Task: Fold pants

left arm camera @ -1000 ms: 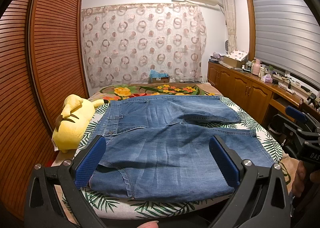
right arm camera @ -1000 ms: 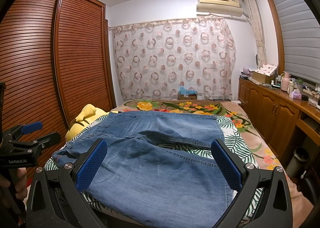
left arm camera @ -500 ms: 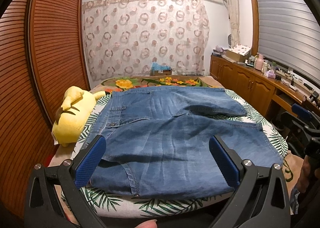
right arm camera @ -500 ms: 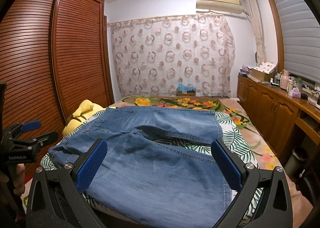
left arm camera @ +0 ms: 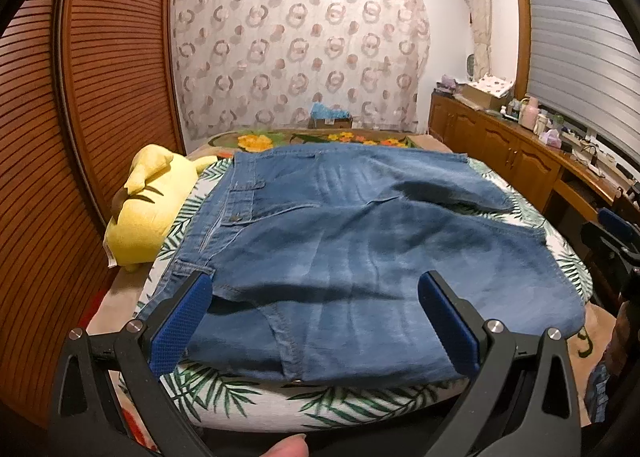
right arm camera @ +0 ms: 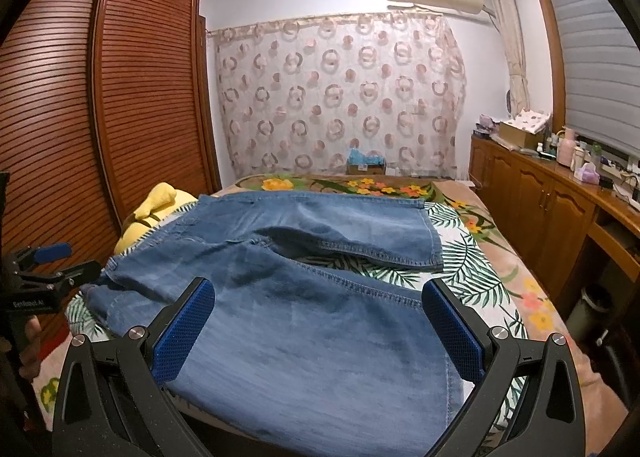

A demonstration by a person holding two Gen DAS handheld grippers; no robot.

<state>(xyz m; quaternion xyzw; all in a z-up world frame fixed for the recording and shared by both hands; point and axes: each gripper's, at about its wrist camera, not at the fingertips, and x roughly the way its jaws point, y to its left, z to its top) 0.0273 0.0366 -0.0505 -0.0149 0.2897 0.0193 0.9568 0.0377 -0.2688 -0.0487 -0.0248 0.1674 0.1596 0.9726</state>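
Blue denim pants (left arm camera: 340,253) lie spread flat on the bed, waistband to the left, two legs running right; they also show in the right wrist view (right arm camera: 304,297). My left gripper (left arm camera: 314,305) is open and empty, low over the waist end near the bed's front edge. My right gripper (right arm camera: 318,309) is open and empty, just above the near leg's hem end. Each gripper shows at the edge of the other's view: the right one (left arm camera: 612,233) and the left one (right arm camera: 44,269).
A yellow plush toy (left arm camera: 148,201) lies at the bed's left side beside the waistband. The bed (left arm camera: 280,405) has a leaf-print cover. A wooden louvered wardrobe (left arm camera: 80,117) stands left, wooden cabinets (right arm camera: 540,209) with clutter right, a curtain behind.
Both grippers have dropped lower and moved closer to the pants. The pants have not moved.
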